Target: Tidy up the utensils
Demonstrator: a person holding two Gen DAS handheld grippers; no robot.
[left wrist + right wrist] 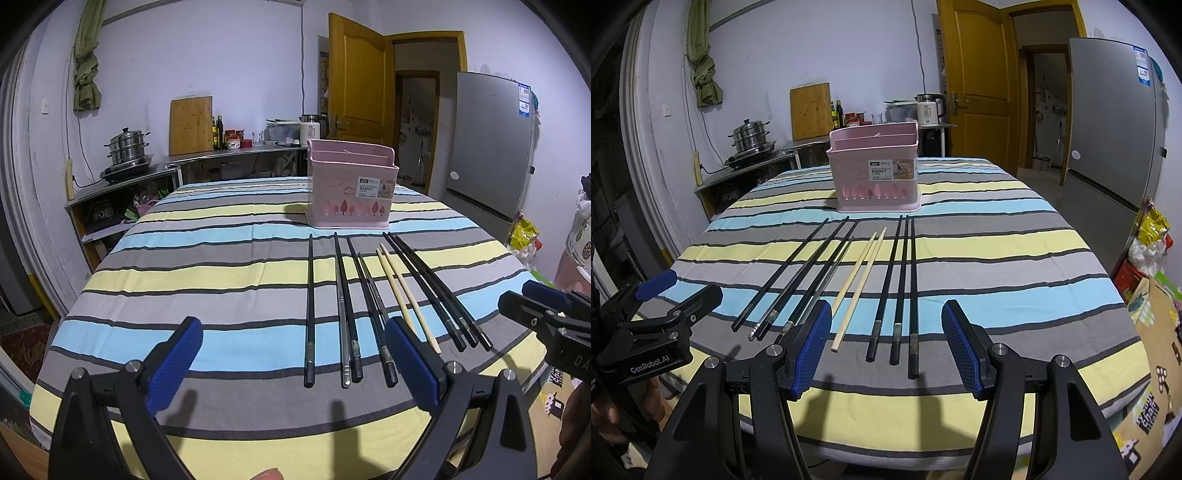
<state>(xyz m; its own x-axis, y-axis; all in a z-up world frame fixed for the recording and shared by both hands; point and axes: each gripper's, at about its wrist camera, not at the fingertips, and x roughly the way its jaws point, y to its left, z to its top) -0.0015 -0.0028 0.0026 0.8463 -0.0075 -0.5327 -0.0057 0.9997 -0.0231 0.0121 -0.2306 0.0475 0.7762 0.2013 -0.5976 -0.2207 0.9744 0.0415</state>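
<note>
Several chopsticks lie side by side on the striped tablecloth [221, 273], their tips toward a pink utensil basket [351, 192] [875, 177] standing upright behind them. Most are black [309, 306] [903, 280], one is silver metal [342, 332], and two are pale wood [402, 291] [862, 280]. My left gripper [293, 332] hangs open over the near ends of the left-hand sticks, holding nothing. My right gripper [886, 310] is open above the ends of the wooden pair and three black sticks. Each gripper shows in the other's view, the left gripper [689, 286] and the right gripper [524, 295].
A grey refrigerator [487, 147] stands to the right of the table, with bags [1152, 225] on the floor beside it. Along the back wall runs a metal counter holding a steamer pot [127, 147], a cutting board [190, 125], bottles and a kettle [931, 107]. A yellow door [356, 85] stands open.
</note>
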